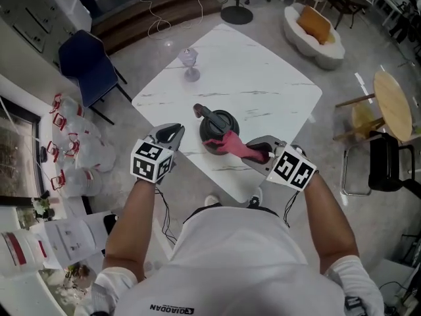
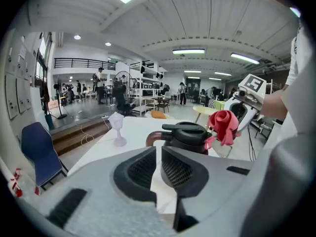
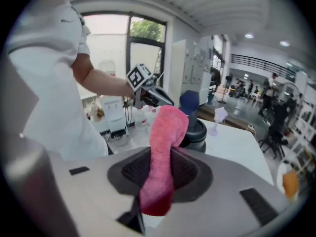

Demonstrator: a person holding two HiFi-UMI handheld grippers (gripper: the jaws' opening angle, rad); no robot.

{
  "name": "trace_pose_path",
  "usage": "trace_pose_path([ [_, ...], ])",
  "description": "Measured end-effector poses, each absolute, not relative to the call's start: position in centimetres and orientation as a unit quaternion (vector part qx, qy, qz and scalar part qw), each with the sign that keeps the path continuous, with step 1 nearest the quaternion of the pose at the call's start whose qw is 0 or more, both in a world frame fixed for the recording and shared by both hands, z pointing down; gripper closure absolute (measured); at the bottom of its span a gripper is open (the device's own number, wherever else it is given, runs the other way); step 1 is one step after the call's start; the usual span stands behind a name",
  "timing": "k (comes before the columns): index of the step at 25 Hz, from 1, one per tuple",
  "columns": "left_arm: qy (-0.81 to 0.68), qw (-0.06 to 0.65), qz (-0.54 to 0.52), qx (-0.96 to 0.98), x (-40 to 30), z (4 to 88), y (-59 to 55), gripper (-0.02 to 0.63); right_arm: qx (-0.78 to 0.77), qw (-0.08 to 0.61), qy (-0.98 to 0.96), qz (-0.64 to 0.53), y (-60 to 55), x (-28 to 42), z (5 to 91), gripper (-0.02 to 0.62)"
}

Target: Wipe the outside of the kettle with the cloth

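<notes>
A clear goblet (image 1: 189, 63) stands on the marble table (image 1: 263, 97) (blue chair (image 1: 85, 63) beside).

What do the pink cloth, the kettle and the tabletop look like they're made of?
Cloth: soft fuzzy pink nap, probably microfibre or terry. Kettle: matte black, likely plastic or coated metal. Tabletop: smooth white with grey veins, marble or a marble-look surface.

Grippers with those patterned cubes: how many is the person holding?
2. The left gripper, empty, is left of the black kettle; the right gripper, on its other side, clamps the pink cloth.
</notes>
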State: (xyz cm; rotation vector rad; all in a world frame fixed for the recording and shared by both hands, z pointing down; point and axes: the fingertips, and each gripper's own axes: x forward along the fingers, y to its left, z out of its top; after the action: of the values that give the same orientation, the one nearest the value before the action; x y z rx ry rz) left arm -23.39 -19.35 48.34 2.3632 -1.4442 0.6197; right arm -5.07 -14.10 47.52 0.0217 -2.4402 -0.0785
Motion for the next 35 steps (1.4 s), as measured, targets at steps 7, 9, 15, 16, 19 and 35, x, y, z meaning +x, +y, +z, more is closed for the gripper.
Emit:
trace_pose_path([
  [7, -0.425, 0.087, 0.351, 0.829, -23.1, 51.5, -23.7, 0.489, 0.243, 0.157, -0.935, 0.207, -17.4, 0.7, 46.8, 0.486],
  [9, -0.393, 0.053, 0.397, 0.828, -23.1, 52.9, -25.1, 0.461, 0.296, 0.142, -0.916, 0.23, -18.4, 2.9, 47.5, 0.486],
  [15, -0.271, -0.022, 0.457, 0.847, -21.0, 54.1, -26.9, 0.436, 0.338, 0.154, -0.902, 0.219, -18.0, 6.0, 48.2, 0.486],
  [16, -0.251, -0.03, 0.466, 0.848, -20.6, 54.2, -26.9, 0.437, 0.34, 0.155, -0.902, 0.218, -17.8, 6.3, 48.3, 0.486],
  [19, -0.203, -0.059, 0.492, 0.845, -19.6, 54.6, -27.2, 0.436, 0.351, 0.156, -0.897, 0.22, -17.4, 7.1, 48.7, 0.486],
  [35, -0.15, -0.005, 0.521, 0.84, -17.8, 55.1, -25.8, 0.43, 0.356, 0.144, -0.892, 0.238, -16.4, 8.7, 49.3, 0.486],
])
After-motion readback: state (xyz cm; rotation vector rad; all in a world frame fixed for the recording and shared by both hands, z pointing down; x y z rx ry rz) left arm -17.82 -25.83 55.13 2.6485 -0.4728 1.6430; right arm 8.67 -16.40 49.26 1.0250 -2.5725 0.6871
